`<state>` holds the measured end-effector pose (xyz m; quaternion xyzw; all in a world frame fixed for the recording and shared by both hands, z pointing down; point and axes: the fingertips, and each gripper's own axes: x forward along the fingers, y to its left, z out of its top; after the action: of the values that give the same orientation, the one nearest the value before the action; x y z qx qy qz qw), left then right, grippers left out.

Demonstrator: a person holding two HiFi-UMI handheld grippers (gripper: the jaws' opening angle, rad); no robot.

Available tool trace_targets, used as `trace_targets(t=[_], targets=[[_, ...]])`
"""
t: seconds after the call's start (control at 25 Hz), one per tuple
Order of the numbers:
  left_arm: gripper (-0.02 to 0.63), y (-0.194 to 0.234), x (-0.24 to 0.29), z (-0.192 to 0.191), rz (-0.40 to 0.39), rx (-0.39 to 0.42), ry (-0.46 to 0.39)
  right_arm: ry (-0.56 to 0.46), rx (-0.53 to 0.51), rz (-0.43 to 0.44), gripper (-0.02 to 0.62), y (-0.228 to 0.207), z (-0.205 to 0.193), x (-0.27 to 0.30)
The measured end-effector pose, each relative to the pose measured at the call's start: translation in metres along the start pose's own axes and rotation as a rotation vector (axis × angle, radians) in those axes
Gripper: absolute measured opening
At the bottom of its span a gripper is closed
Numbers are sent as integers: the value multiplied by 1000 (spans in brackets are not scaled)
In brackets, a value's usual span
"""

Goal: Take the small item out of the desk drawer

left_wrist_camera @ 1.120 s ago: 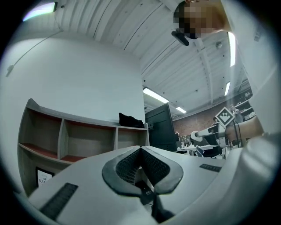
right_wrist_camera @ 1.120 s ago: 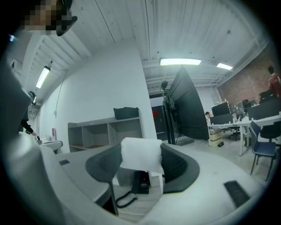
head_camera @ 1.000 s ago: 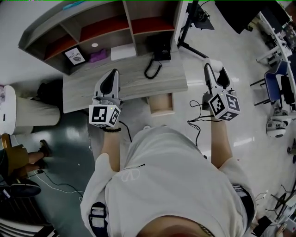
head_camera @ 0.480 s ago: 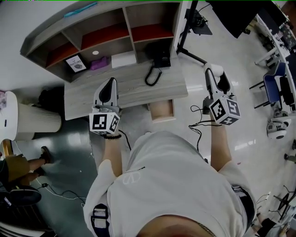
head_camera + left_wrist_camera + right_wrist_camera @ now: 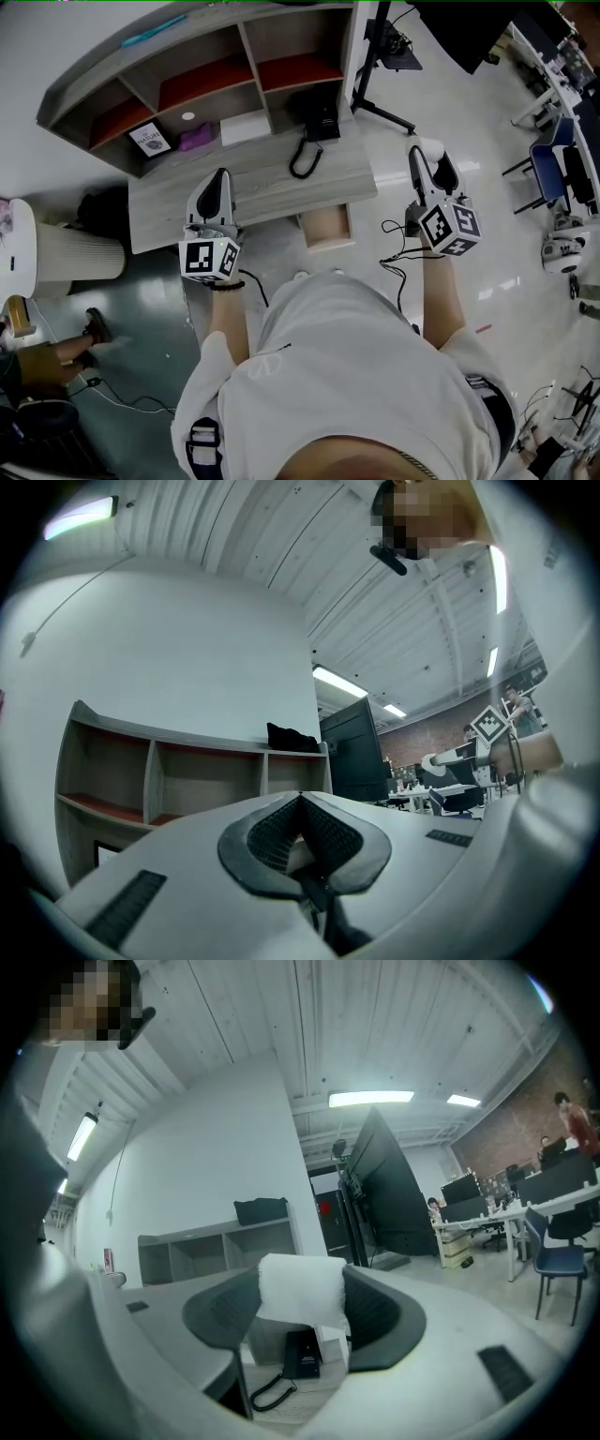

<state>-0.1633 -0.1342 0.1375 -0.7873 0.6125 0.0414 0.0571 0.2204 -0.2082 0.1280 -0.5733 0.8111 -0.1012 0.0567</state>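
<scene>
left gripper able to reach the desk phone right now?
Probably yes. The left gripper hangs over the desk, with only bare desktop between it and the phone. Its jaws are together and empty, so they would have to open first.

Seen from above, a person stretches both forearms (image 5: pixel 228 314) forward and level, well apart, with the left tool (image 5: pixel 221 176) pointing ahead, its jaws closed together and empty, and the right tool (image 5: pixel 430 159) pointing ahead, its jaws clamped on a small white item (image 5: pixel 302 1299).
</scene>
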Motion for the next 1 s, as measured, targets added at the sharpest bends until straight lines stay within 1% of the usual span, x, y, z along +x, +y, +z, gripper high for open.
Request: trace_targets(t=[0.6,1.0], targets=[[-2,-9,-2,-1,-29,-5,8,11,3,-62,261,-16,-4,-16],[-2,-10,3,-2,-33,-16,5,7,5,-87,261,-26,0,-21]])
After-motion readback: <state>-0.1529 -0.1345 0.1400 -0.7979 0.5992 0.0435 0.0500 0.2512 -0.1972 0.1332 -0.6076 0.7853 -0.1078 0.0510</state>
